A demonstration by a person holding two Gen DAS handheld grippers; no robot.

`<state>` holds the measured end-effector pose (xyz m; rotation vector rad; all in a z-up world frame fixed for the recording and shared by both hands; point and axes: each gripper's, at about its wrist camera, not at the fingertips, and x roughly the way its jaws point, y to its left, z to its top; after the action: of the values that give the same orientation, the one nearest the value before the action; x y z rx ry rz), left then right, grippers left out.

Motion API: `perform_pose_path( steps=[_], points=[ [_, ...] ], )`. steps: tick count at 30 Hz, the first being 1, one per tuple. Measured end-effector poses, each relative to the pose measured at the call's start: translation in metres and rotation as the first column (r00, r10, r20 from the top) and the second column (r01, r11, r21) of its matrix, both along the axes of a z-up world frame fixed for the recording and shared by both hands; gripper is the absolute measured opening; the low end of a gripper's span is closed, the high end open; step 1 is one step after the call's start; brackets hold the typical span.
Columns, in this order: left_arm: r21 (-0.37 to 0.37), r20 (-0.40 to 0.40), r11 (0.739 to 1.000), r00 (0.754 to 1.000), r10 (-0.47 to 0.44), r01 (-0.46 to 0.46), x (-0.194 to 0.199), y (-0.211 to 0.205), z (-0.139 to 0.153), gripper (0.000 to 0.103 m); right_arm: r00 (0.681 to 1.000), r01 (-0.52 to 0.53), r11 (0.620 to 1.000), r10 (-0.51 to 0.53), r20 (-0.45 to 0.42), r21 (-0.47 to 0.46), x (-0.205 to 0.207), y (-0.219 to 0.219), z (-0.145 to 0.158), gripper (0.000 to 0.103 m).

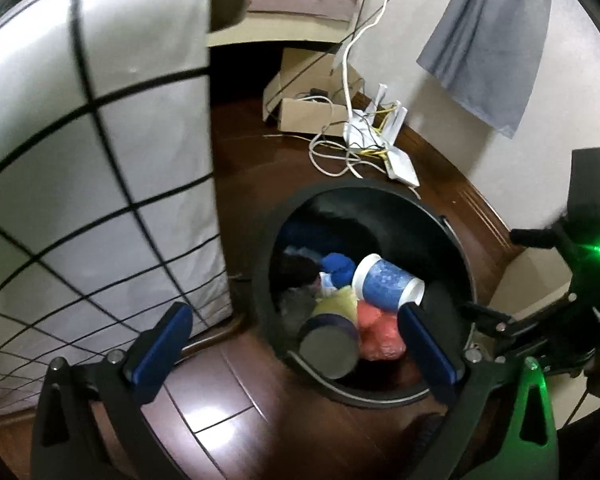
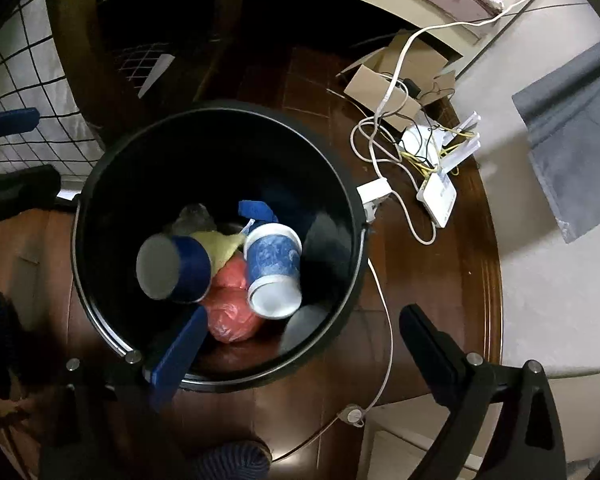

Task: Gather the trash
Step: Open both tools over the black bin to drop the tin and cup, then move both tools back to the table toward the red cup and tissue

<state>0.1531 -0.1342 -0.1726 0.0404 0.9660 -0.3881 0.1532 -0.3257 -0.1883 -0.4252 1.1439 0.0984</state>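
1. Two tools hang over a black trash bin [image 2: 100, 184] that stands on a dark wooden floor [image 1: 228, 408].
2. The left tool [image 1: 296, 348] has its blue-padded fingers [image 1: 160, 344] spread wide with nothing between the pads; it hovers above the near rim of the bin.
3. The right tool [image 2: 300, 352] is likewise spread wide and empty, one blue-padded finger [image 2: 180, 352] over the bin's near rim and the other, dark finger out over the floor to the right.
4. Inside the bin lie a blue-and-white paper cup [image 2: 274, 270] on its side, a dark blue can [image 2: 174, 268] with its grey end showing, a crumpled pink plastic bag [image 2: 232, 308] between and below them, and a yellowish wrapper [image 2: 220, 246] just behind the can.
5. A scrap of blue material [image 2: 256, 210] lies further back in the bin.
6. Left of the bin hangs a white cloth with a black grid pattern [image 1: 100, 160].
7. Beyond the bin, on the floor by the wall, sit a white router [image 2: 436, 196], tangled white cables [image 2: 380, 148] and a cardboard box [image 2: 380, 84].
8. A grey cloth [image 1: 488, 48] hangs on the wall.
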Motion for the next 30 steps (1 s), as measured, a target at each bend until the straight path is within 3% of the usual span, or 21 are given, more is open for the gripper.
perform_pose_path(
  steps=[17, 30],
  points=[
    [0.034, 0.068, 0.999, 0.997, 0.033, -0.035, -0.020, 0.012, 0.022, 0.102, 0.998, -0.010, 0.997, 0.005, 0.067, 0.076, -0.010, 0.010, 0.027, 0.102],
    [0.047, 0.139, 0.998, 0.990, 0.039, -0.046, -0.034, 0.024, 0.057, 0.102, 0.984, -0.052, 0.992, 0.030, 0.178, 0.119, -0.023, 0.024, 0.068, 0.102]
  ],
)
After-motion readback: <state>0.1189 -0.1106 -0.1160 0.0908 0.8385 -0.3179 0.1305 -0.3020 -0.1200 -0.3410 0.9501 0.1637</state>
